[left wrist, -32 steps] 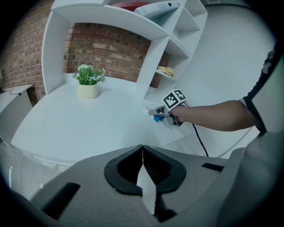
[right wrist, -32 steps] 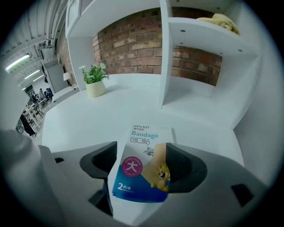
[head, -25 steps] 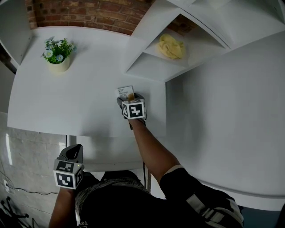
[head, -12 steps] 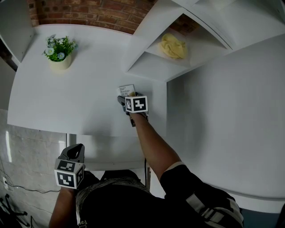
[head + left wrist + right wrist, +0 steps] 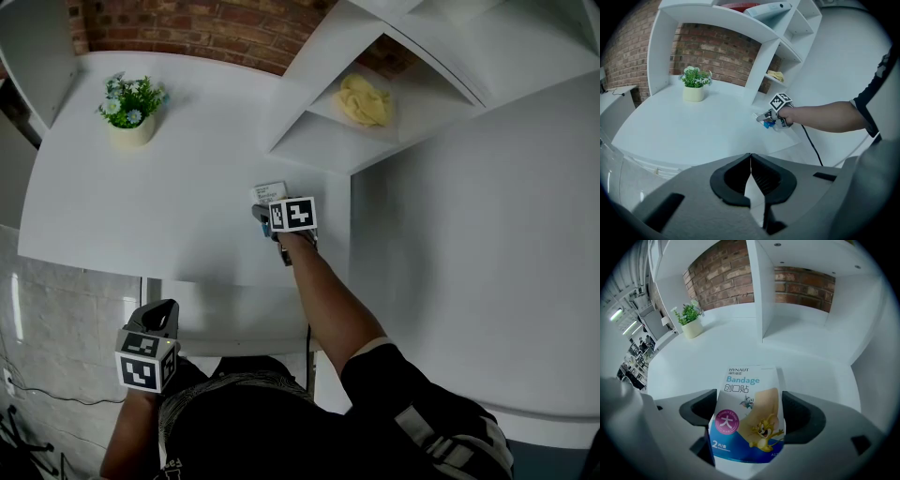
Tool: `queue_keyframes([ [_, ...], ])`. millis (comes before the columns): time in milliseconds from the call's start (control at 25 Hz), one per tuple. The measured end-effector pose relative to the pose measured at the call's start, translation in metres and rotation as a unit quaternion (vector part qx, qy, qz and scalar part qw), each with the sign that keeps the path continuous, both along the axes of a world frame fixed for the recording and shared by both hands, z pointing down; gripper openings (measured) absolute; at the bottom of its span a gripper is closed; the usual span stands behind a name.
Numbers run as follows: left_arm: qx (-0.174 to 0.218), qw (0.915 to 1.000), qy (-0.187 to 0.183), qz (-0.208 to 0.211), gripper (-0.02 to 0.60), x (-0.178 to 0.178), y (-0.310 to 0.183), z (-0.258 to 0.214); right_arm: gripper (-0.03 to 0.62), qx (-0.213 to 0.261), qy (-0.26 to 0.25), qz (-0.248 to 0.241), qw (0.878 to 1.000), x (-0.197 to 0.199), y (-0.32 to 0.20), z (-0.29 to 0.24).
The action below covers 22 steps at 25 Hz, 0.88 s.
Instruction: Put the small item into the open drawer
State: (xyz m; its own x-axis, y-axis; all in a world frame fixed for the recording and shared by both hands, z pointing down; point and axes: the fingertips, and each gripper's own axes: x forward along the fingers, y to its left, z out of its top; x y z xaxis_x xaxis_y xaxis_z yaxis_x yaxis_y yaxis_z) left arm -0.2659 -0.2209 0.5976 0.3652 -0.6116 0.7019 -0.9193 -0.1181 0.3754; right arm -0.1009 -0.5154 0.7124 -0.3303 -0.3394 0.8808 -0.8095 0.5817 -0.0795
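A small bandage box (image 5: 268, 191) (image 5: 746, 416) lies flat on the white table (image 5: 141, 216). My right gripper (image 5: 271, 207) (image 5: 749, 404) is low over the box's near end. Its jaws stand wide, one on each side of the box, and I see no pad pressing on it. The left gripper view shows this gripper (image 5: 765, 117) beside the box too. My left gripper (image 5: 155, 317) (image 5: 750, 157) hangs below the table's near edge, shut and empty. Under that edge a white open drawer (image 5: 225, 319) sticks out toward me.
A potted plant (image 5: 131, 105) (image 5: 689, 317) stands at the table's far left. A white shelf unit (image 5: 309, 141) rises at the far right and holds a yellow cloth (image 5: 364, 98). A white panel (image 5: 469, 244) flanks the table on the right, and a brick wall (image 5: 206, 28) lies behind.
My right gripper has slid a little forward and right, so its jaws now flank the bandage box. The left gripper has stayed where it was.
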Motion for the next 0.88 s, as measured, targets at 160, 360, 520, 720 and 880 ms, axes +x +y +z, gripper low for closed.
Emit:
queue_keyframes([
  [160,0.006,1.0000,0.000,0.008,0.018,0.005,0.001,-0.005,0.419,-0.004,-0.003,-0.009,1.000,0.001,0.009,-0.008],
  [360,0.015,0.9997,-0.001,0.021,0.018,0.014,-0.003,-0.009,0.419,0.000,-0.009,-0.028,1.000,0.001,0.020,-0.023],
  [520,0.022,0.9992,-0.004,0.033,0.018,0.022,-0.005,-0.016,0.419,0.013,-0.022,-0.040,0.999,0.001,0.033,-0.044],
  [720,0.033,0.9986,0.010,0.041,0.018,0.031,-0.010,-0.025,0.419,0.037,-0.046,-0.051,0.997,0.004,0.052,-0.076],
  [880,0.041,0.9982,0.019,0.038,0.018,0.030,-0.016,-0.033,0.419,0.054,-0.062,-0.057,0.995,0.007,0.069,-0.101],
])
